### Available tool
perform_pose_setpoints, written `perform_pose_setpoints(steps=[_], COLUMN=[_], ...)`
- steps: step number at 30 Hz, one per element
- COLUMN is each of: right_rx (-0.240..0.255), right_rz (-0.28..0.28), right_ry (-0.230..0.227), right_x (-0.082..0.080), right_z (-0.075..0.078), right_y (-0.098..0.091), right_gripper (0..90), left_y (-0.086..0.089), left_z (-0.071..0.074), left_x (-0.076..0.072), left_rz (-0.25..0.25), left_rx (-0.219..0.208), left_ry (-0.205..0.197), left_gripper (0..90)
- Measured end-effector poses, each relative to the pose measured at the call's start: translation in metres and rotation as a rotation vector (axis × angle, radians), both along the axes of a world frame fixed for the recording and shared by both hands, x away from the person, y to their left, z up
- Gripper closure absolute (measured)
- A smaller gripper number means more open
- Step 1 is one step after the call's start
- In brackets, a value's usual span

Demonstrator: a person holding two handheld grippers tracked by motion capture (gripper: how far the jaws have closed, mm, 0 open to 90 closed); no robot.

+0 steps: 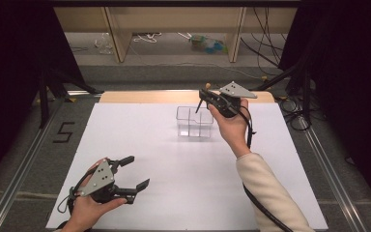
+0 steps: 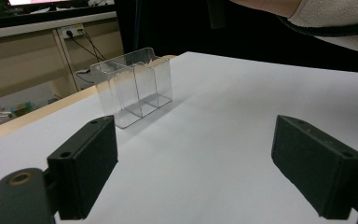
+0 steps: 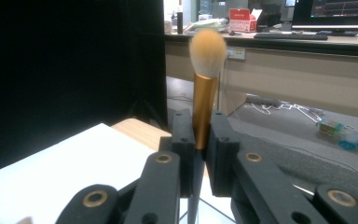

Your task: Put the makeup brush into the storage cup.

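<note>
A black "5" [image 1: 64, 132] is marked on the floor left of the white table [image 1: 140, 145]. The left gripper [image 1: 134, 171] rests low at the table's near left, jaws spread wide with nothing between them. Toward the far middle stands a clear divided container [image 1: 193, 122], its compartments bare. Just right of it, the right gripper [image 1: 204, 95] is clamped on a makeup brush [image 3: 205, 74], bristles up, its dark handle hanging over the container.
</note>
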State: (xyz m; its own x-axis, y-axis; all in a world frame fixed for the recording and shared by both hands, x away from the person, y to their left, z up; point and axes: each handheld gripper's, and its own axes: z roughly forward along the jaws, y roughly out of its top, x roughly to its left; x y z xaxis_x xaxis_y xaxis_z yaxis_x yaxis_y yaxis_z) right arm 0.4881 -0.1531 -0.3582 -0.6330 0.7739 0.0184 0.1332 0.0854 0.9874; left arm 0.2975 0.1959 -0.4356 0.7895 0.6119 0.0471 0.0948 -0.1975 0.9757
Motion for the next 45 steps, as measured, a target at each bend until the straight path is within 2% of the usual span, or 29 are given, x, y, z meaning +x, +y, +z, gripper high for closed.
perform_pose_setpoints(steps=[2,3,5,11,17,19,21,31,34,35,44,45], right_rx=[-0.002,0.004,-0.001,0.001,0.001,-0.001,0.008,0.013,0.009,0.01,0.002,0.001], right_rz=[-0.002,0.002,-0.001,-0.002,-0.01,-0.011,-0.007,-0.016,-0.018,-0.018,-0.016,-0.017], right_ry=[0.004,0.026,0.012,0.011,0.016,-0.004,0.023,0.013,0.011,0.013,0.012,0.011], right_x=[0.0001,-0.001,0.0006,0.002,0.0037,0.005,0.004,0.0057,0.006,0.0061,0.0072,0.0074], right_z=[-0.0003,-0.0003,-0.0008,-0.0018,-0.0033,-0.0037,-0.004,-0.0063,-0.0068,-0.007,-0.0086,-0.009], right_y=[0.0004,0.0012,0.001,0.0003,-0.0001,-0.0007,0.0003,0.0012,0.0013,0.0014,0.0019,0.0022], right_gripper=[83.9,83.9,83.9,83.9,83.9,83.8,83.9,83.8,83.8,83.9,83.8,83.8], left_y=[0.0,-0.0001,-0.0001,-0.0007,-0.0003,-0.0003,-0.0002,-0.0003,0.0,-0.0004,-0.0003,-0.0001], left_z=[0.0,-0.0001,-0.0002,-0.0006,-0.0004,-0.0004,-0.0003,-0.0003,-0.0001,-0.0004,-0.0003,0.0002], left_x=[-0.0002,-0.0002,-0.0003,-0.0009,-0.0004,-0.0003,-0.0003,-0.0008,-0.0001,-0.0008,-0.0007,0.0005], left_rz=[0.001,0.002,0.003,0.007,0.003,0.003,0.003,0.009,0.002,0.009,0.008,0.002], left_rx=[0.0,-0.001,-0.002,-0.011,-0.006,-0.005,-0.003,-0.006,-0.001,-0.007,-0.005,-0.001], left_ry=[0.003,0.002,0.005,0.017,0.01,0.01,0.009,0.015,0.006,0.016,0.014,-0.01], left_gripper=[14.2,14.3,14.2,14.3,14.3,14.3,14.3,14.3,14.3,14.3,14.3,14.2])
